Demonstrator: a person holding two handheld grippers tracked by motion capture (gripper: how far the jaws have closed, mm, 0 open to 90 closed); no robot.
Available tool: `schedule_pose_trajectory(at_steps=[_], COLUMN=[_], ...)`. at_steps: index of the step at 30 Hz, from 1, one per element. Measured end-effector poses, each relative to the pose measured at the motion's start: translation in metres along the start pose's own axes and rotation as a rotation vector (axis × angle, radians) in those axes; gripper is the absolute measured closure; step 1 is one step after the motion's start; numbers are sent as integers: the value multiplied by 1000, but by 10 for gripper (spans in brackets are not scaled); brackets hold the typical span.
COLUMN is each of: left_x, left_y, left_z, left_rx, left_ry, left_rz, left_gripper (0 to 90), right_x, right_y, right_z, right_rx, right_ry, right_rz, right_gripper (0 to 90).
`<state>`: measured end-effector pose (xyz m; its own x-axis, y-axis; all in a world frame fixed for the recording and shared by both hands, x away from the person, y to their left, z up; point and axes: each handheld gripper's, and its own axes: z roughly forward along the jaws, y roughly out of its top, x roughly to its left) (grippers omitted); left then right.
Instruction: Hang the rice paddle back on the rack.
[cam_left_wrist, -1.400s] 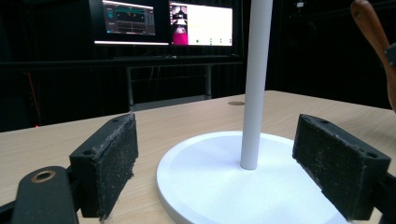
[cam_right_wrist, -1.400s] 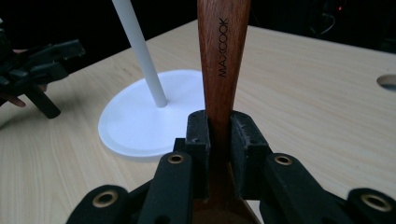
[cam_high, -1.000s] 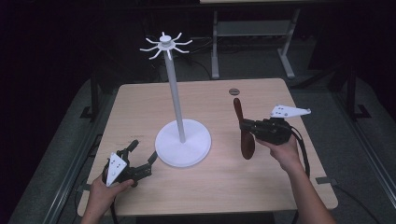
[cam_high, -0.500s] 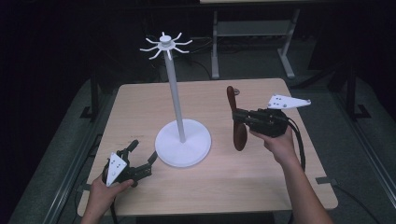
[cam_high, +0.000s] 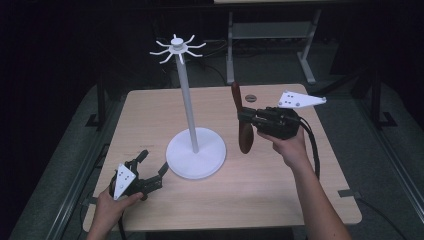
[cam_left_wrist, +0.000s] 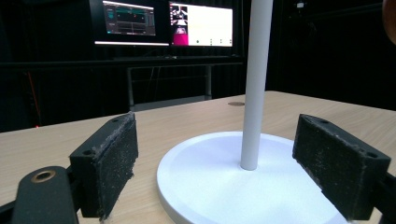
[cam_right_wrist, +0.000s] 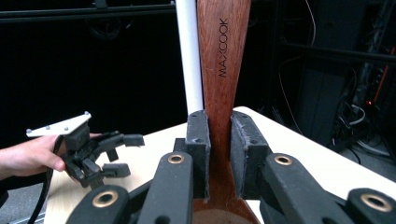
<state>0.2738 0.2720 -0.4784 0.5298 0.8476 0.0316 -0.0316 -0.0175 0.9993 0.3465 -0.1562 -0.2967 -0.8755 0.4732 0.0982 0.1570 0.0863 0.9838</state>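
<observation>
A white stand rises from a round base at the table's middle, its thin pole topped by a ring of hooks. My right gripper is shut on a dark wooden spoon, held upright above the table just right of the pole. In the right gripper view the pads pinch the spoon's handle near the bowl, with the pole right behind. My left gripper rests low at the front left, open. Its pads stand either side of the base without touching.
The wooden table ends close behind the left hand. A small dark disc lies near the far edge. A metal frame stands beyond the table, and lit monitors glow in the dark background.
My right gripper has lifted the spoon and carried it left, closer to the pole. The left gripper has stayed where it was.
</observation>
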Motion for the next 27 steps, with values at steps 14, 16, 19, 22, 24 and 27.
schedule_pose_trajectory(at_steps=[14, 16, 19, 22, 24, 27], left_x=[-1, -1, -1, -1, -1, -1], left_y=[0, 0, 0, 0, 0, 0], left_z=[0, 0, 0, 0, 0, 0], left_rx=[-5, -6, -7, -7, -6, -5], left_ry=[0, -1, -1, -1, -1, -1], left_rz=[-6, -7, -8, -8, -8, -6], left_gripper=[136, 136, 136, 136, 136, 136], right_x=[12, 13, 16, 17, 19, 21], right_y=[36, 39, 47, 51, 55, 64], right_z=[19, 20, 25, 27, 30, 35], right_rx=[-47, -49, -53, -56, -59, -64], right_ry=[42, 44, 53, 58, 62, 69], right_rz=[-60, -66, -76, -80, -86, -101], right_gripper=[784, 783, 783, 783, 783, 783])
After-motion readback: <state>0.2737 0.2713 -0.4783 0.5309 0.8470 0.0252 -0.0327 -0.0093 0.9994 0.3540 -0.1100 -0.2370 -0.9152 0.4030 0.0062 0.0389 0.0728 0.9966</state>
